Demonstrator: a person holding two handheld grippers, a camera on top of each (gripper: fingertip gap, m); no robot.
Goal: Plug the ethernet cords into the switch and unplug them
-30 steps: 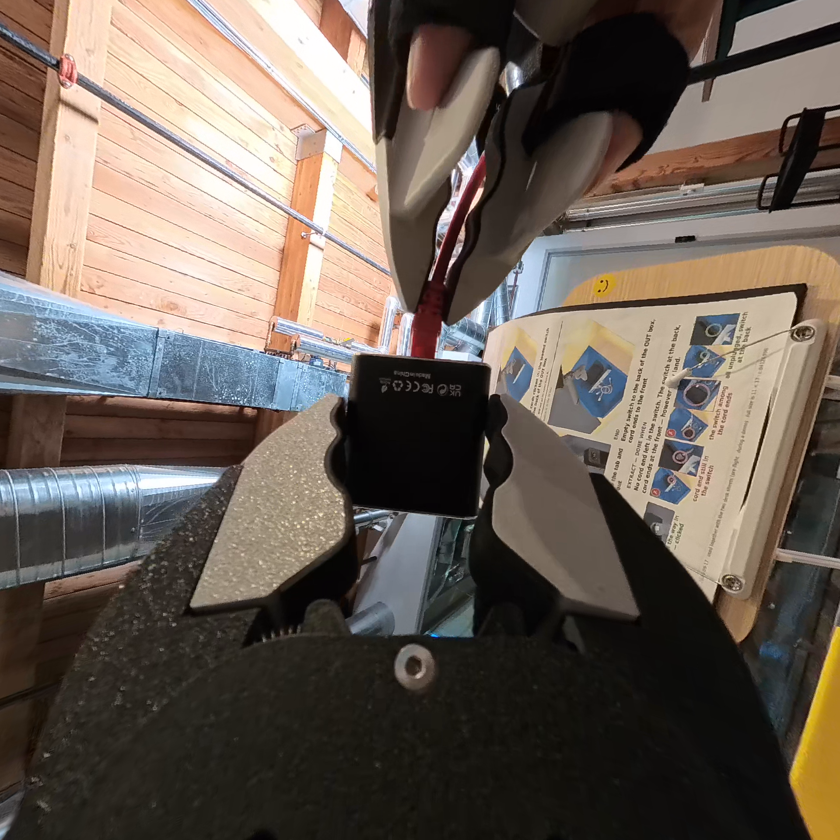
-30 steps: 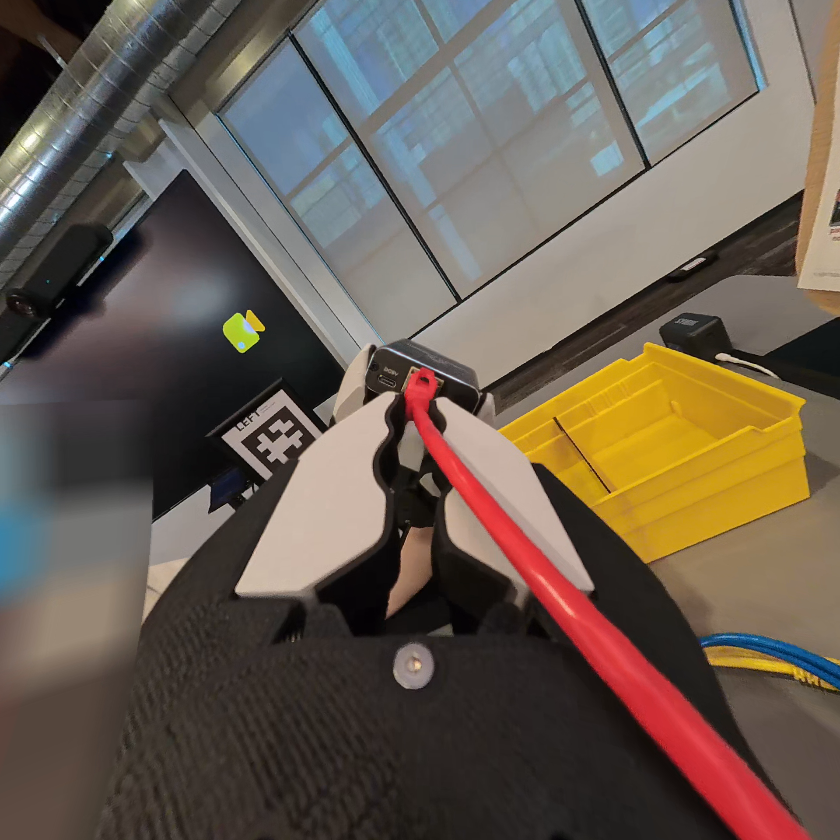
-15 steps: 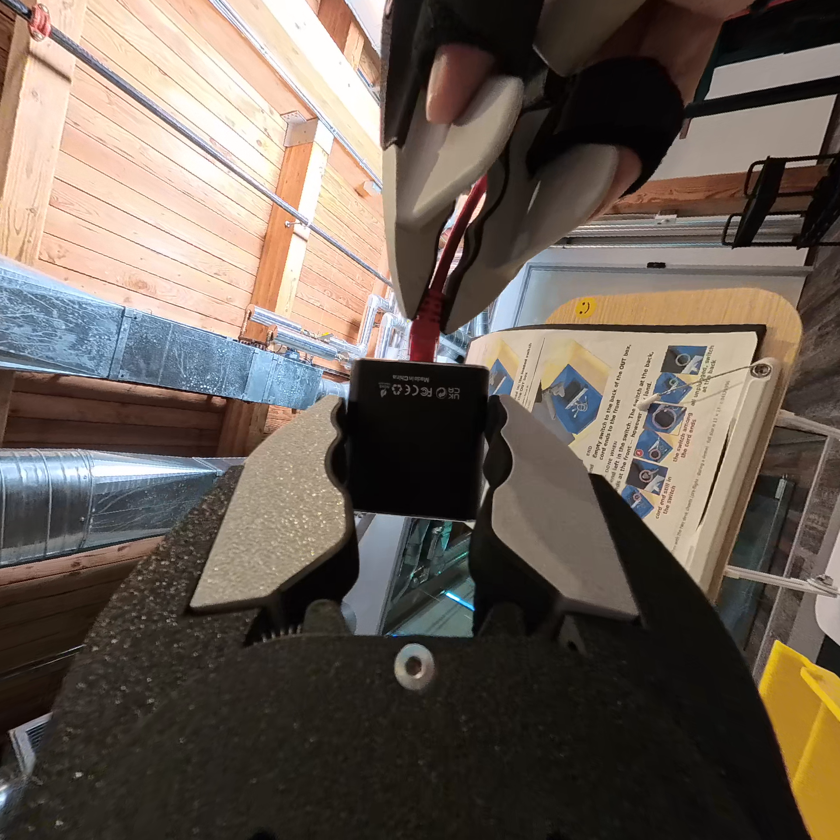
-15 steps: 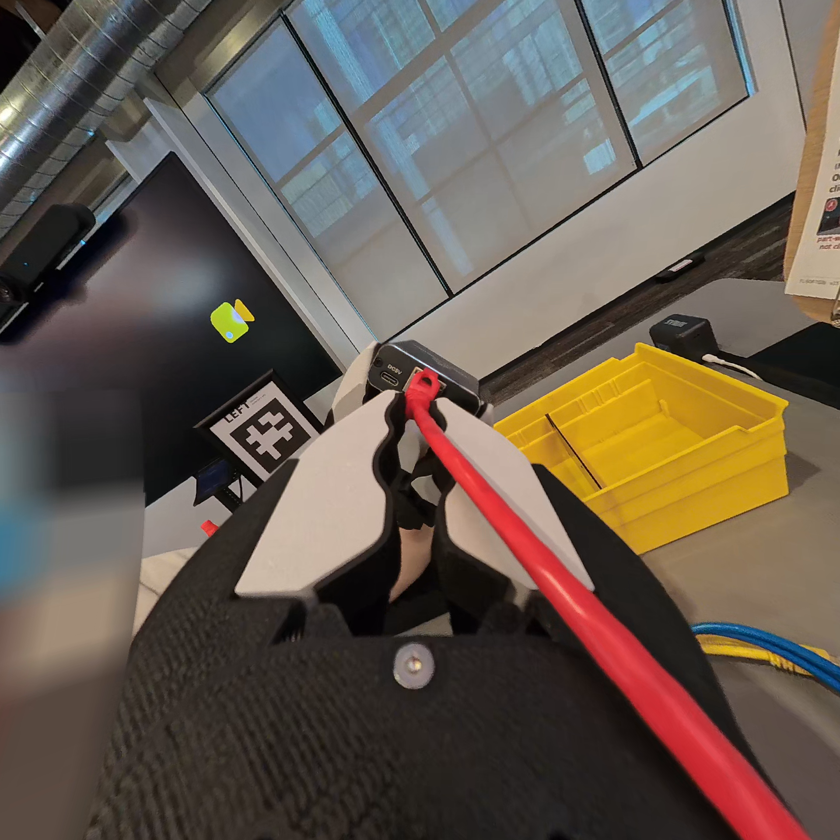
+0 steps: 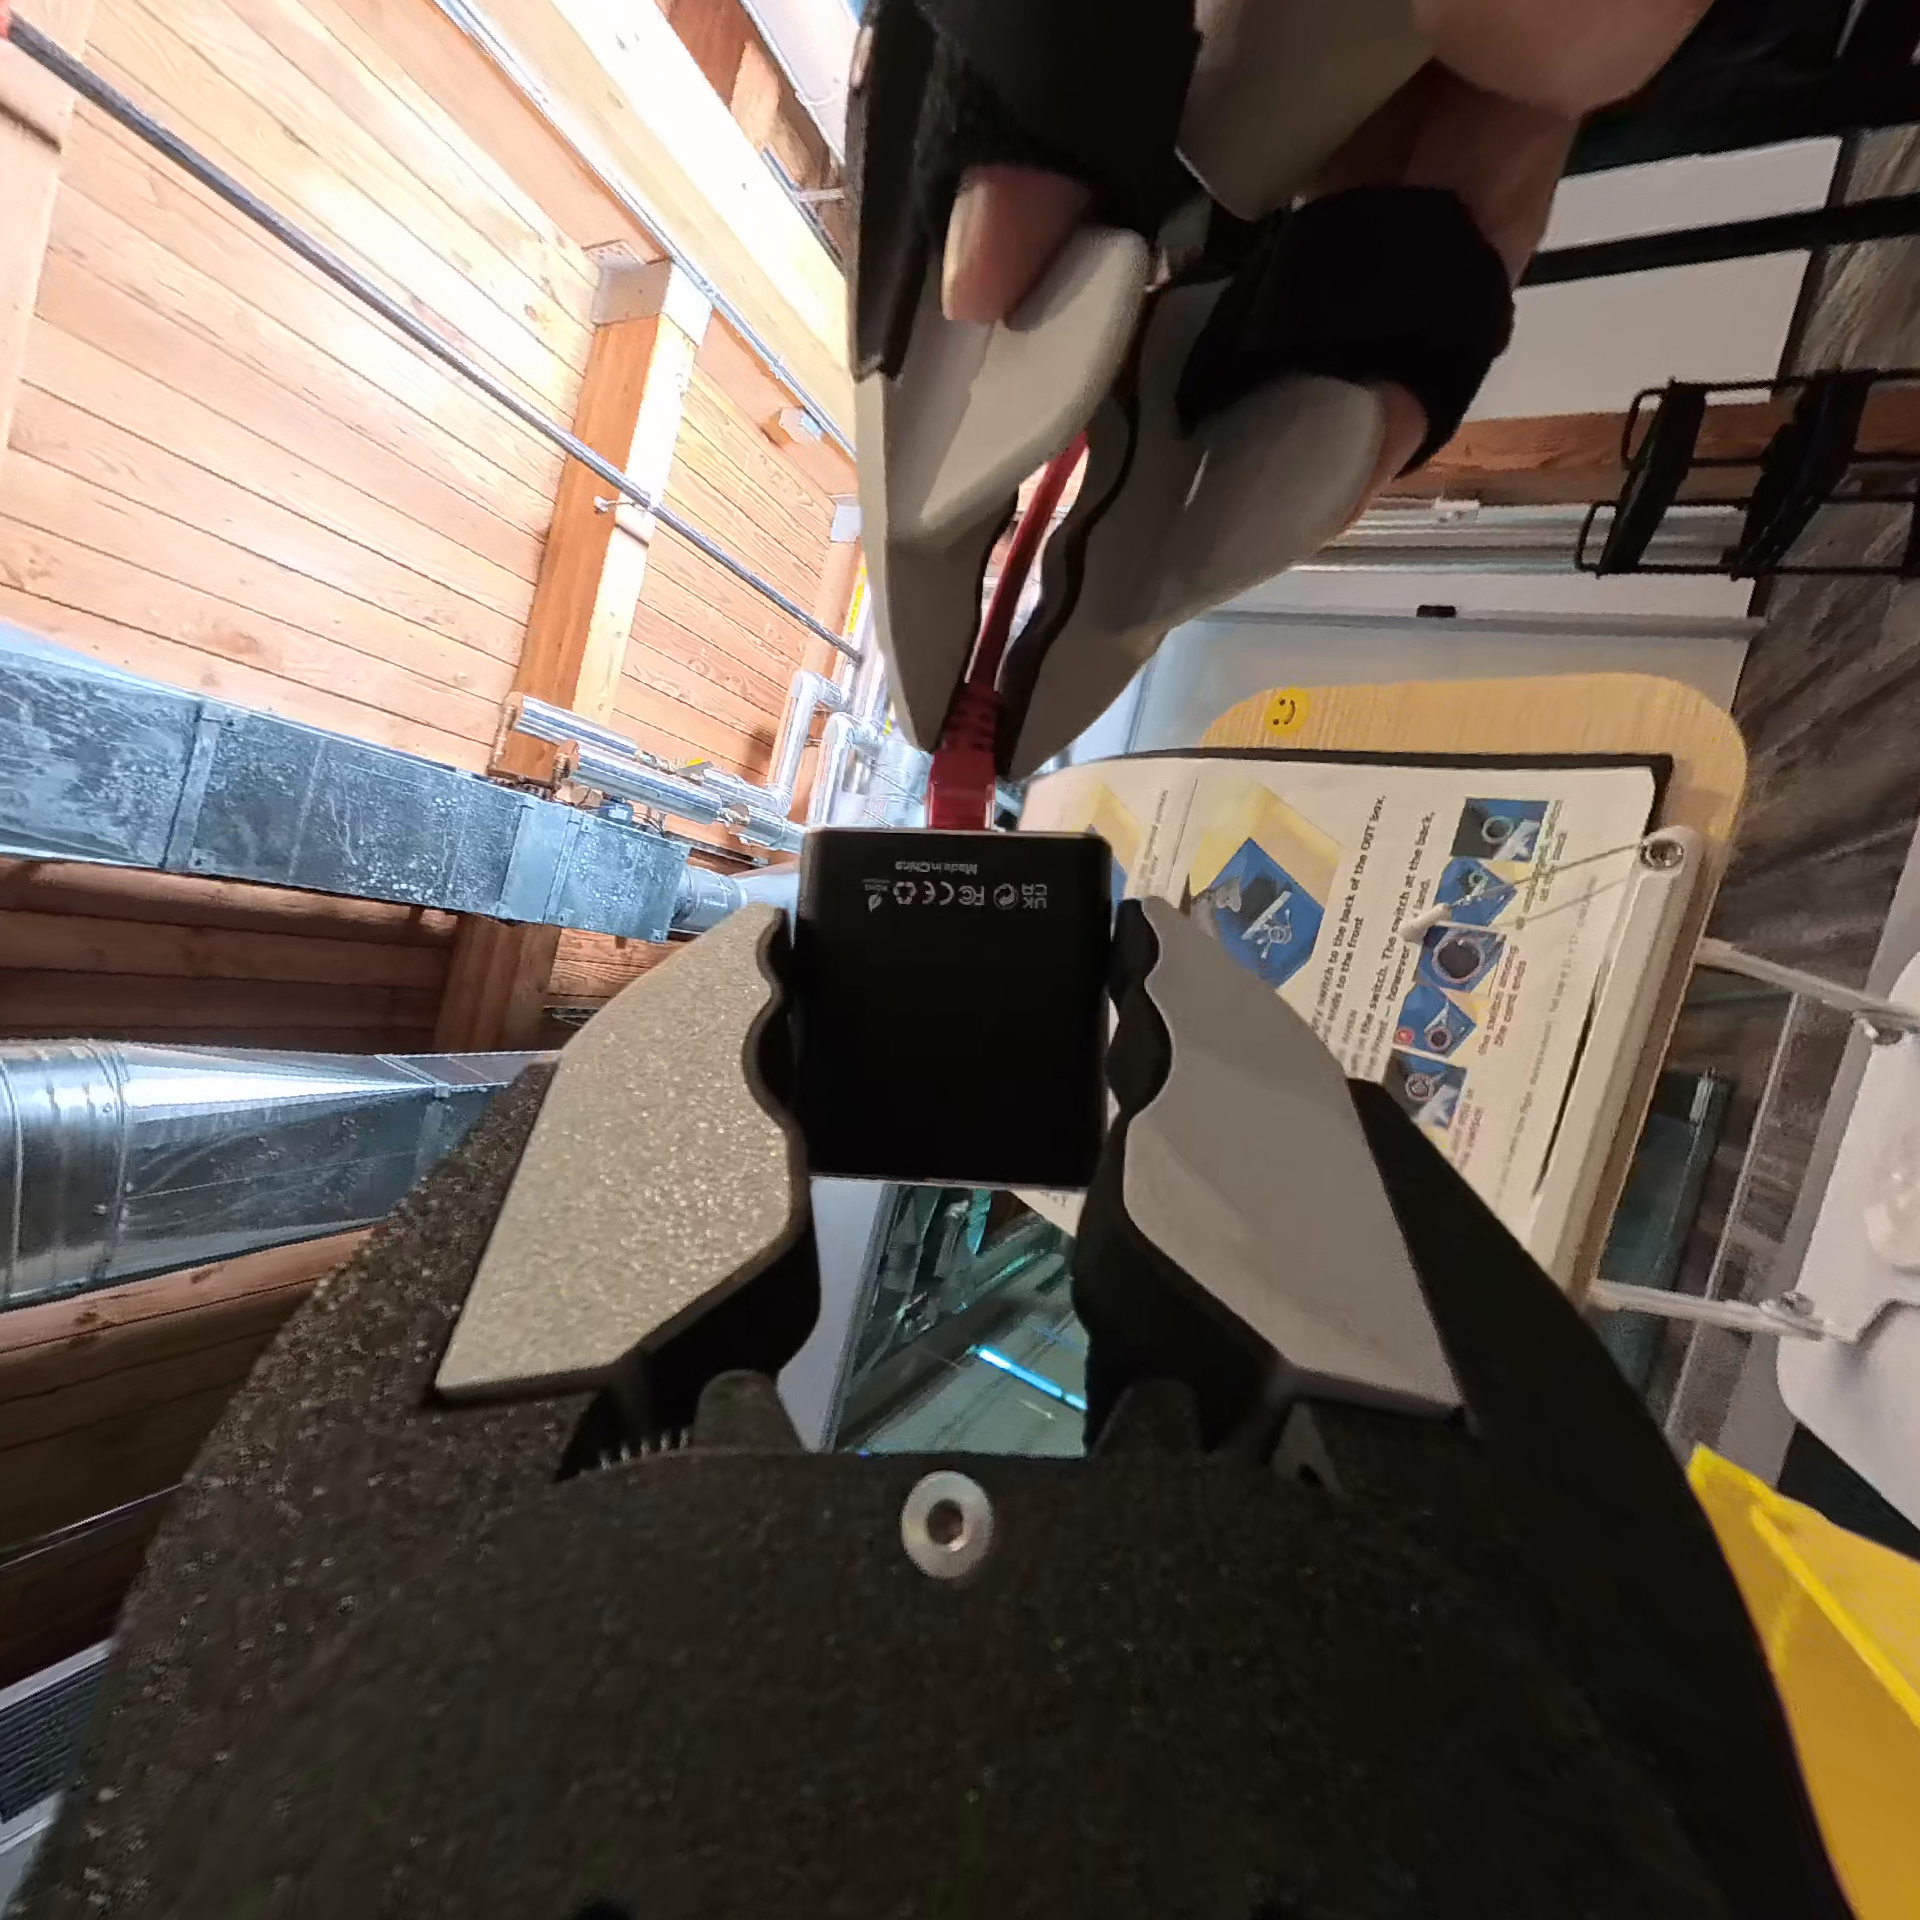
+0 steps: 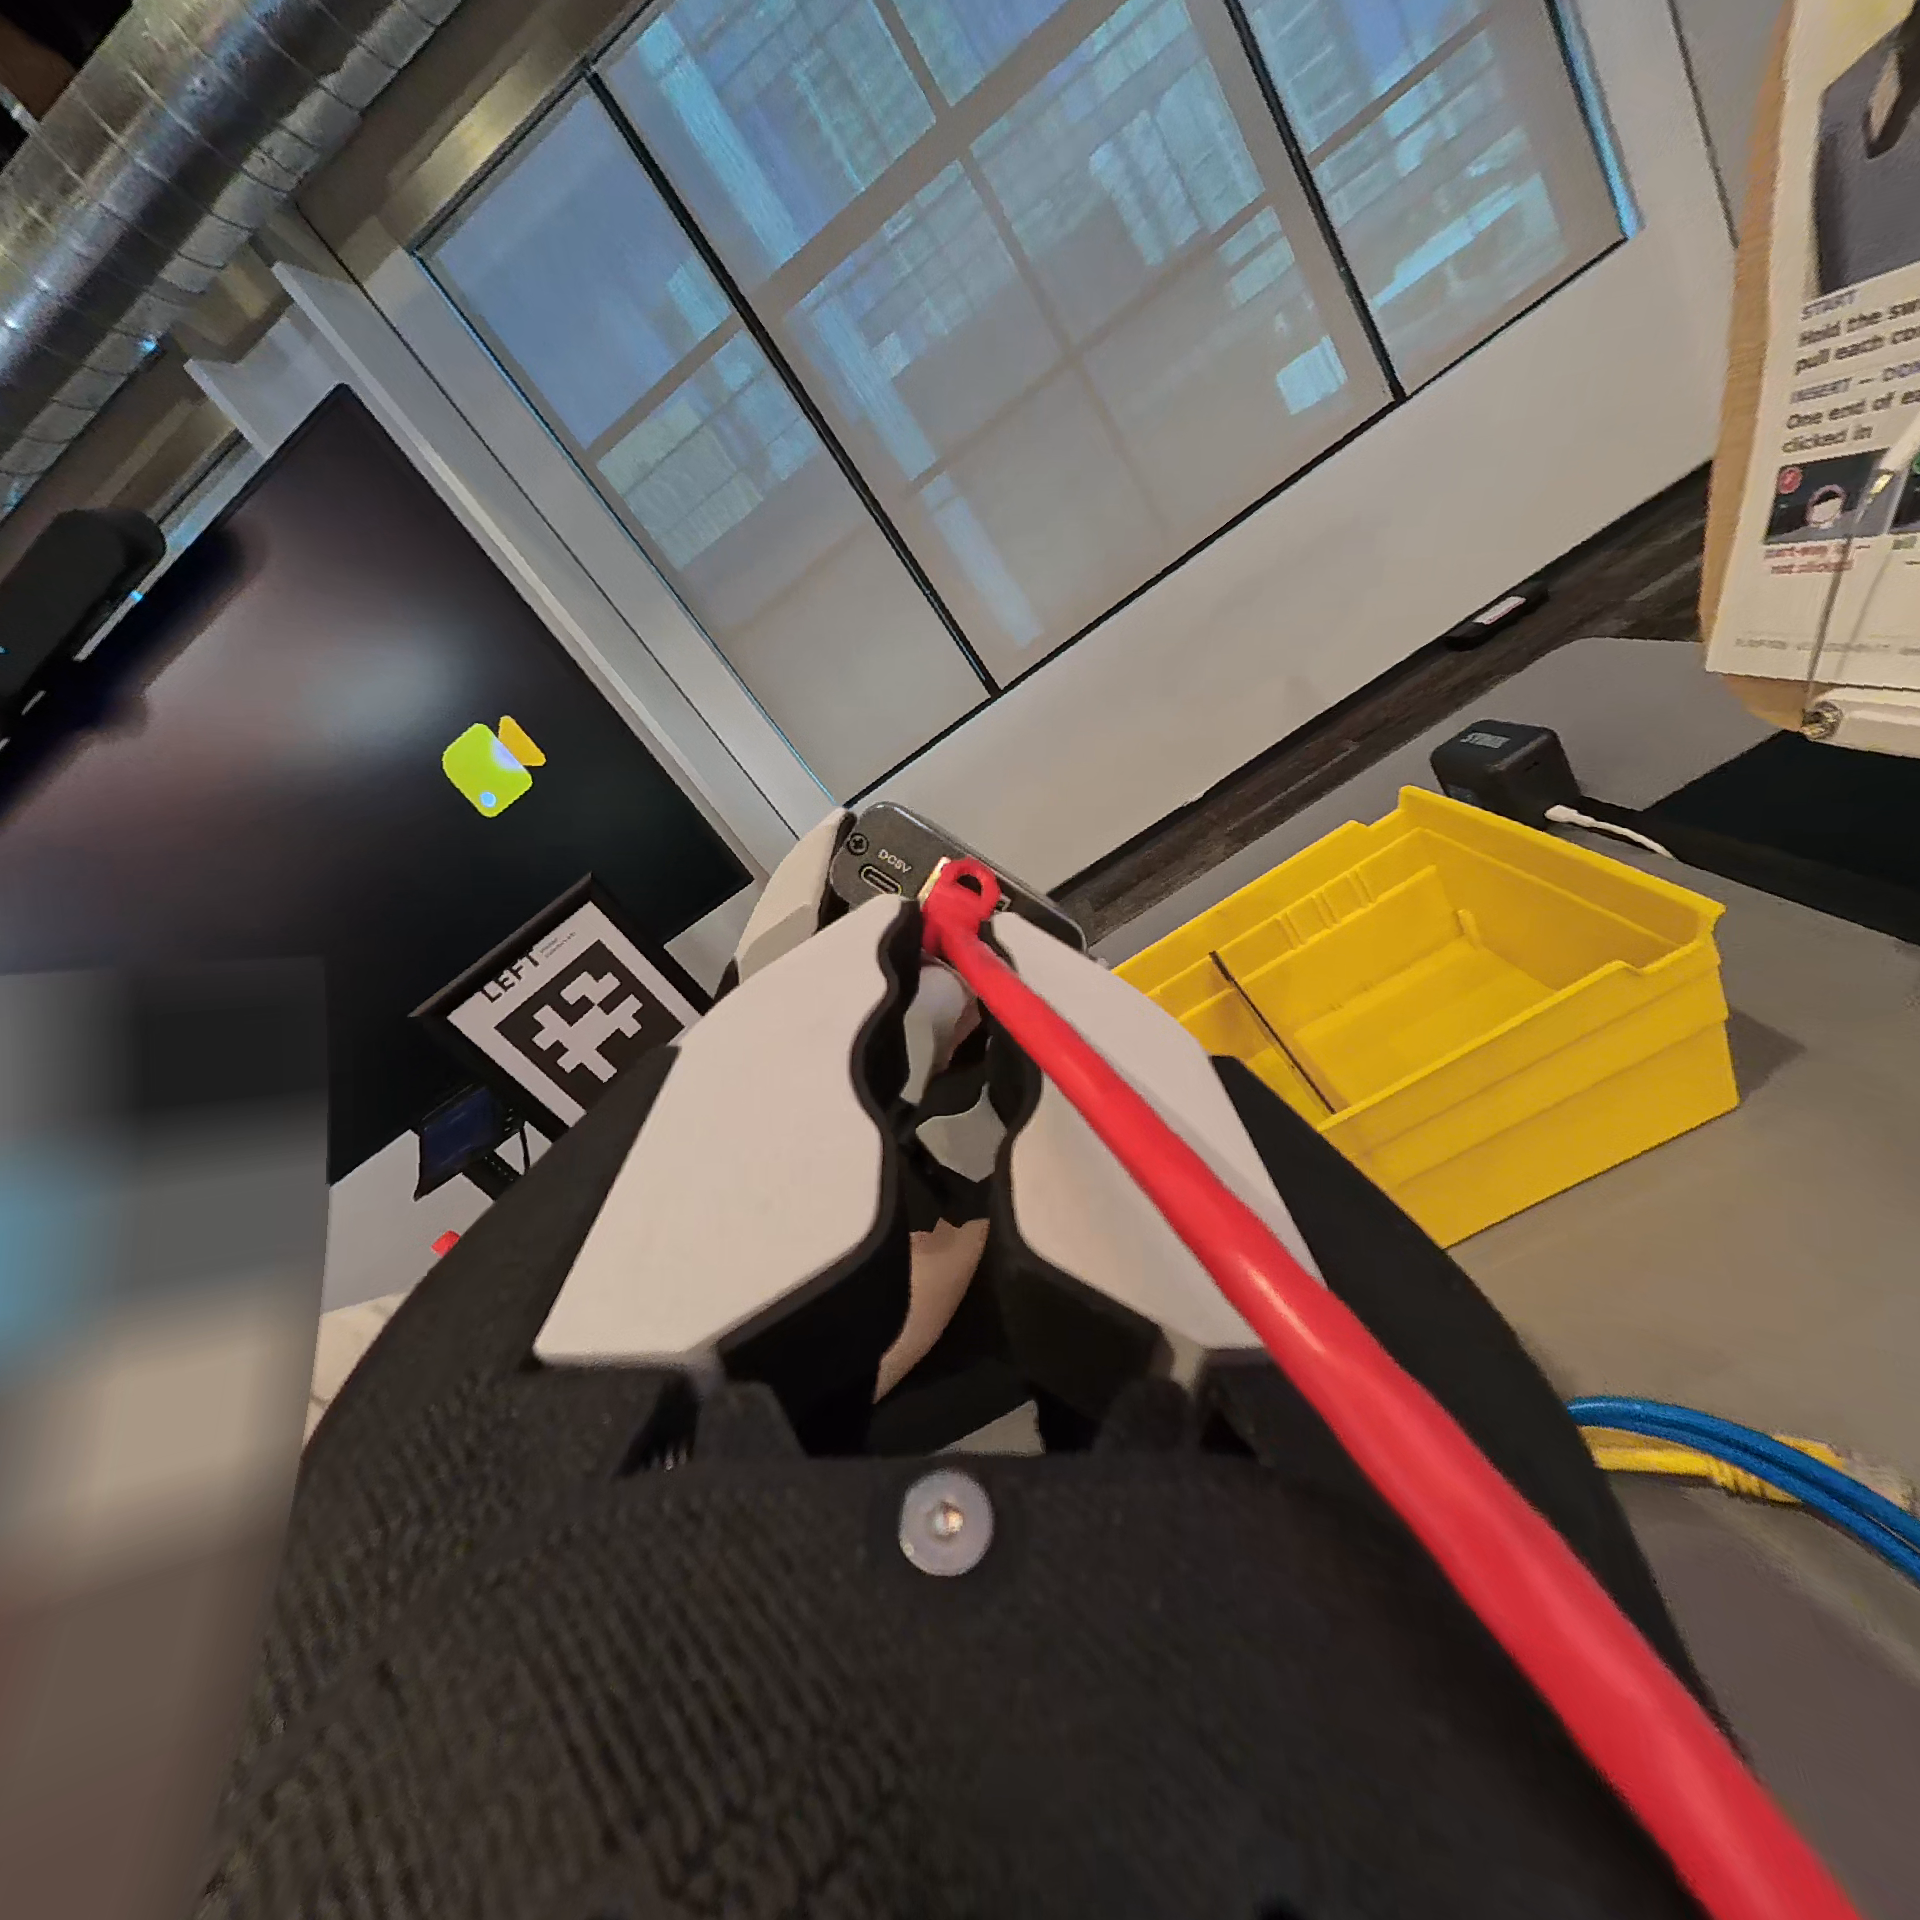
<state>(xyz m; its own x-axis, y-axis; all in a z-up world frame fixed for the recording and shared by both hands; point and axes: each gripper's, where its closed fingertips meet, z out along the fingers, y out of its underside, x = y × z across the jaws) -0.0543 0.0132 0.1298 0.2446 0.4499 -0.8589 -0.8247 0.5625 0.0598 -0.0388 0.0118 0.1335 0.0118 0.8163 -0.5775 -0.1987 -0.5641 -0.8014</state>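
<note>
Plug of the red ethernet cord [image 6: 1226, 1236] sits at a port on the switch's [image 5: 951, 1013] end face, same as 1.0 s and 0.5 s ago; no visible gain in depth, and I can't tell from either view whether it has clicked home. What did change is the background: both wrist views have swung, so the whole held assembly has tilted or shifted in the air while the two tools kept their relative pose. Judgement: seating push or a check on the first cord, not a new step

Left gripper [image 5: 951, 935] clamps the black switch by its two sides, held off the desk [image 6: 1704, 1340]. Right gripper [image 6: 951, 914] is pinched on the red cord just behind the plug boot, tips nearly touching the switch

Blue cord [image 6: 1745, 1465] and yellow cord [image 6: 1652, 1467] lie loose on the desk near its right edge, unplugged. Yellow bin [image 6: 1455, 1029] sits on the desk beyond the grippers, nothing visible in it

Most of the task is left: those two cords in, then all out
</note>
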